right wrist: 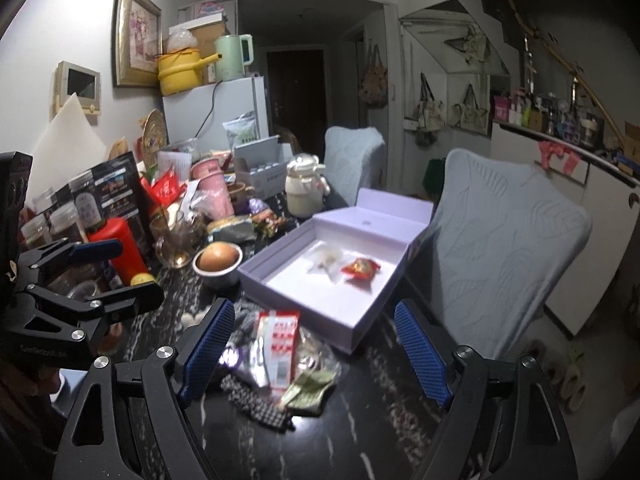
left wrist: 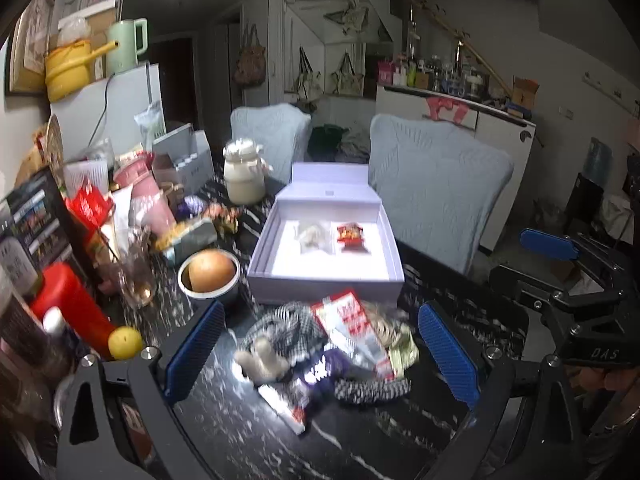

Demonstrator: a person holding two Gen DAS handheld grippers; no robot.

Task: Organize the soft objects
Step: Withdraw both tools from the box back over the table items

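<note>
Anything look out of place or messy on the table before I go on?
Nothing spilled or broken. The odd spot is the loose heap of packets and checkered cloth on the dark table, lying jumbled in front of the open lilac box. The box holds only a clear bag and a red packet.

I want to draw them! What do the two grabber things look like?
Both the left gripper and the right gripper have black metal frames with silver bolts. Their fingers wear ribbed blue pads. One frame carries small white lettering.
</note>
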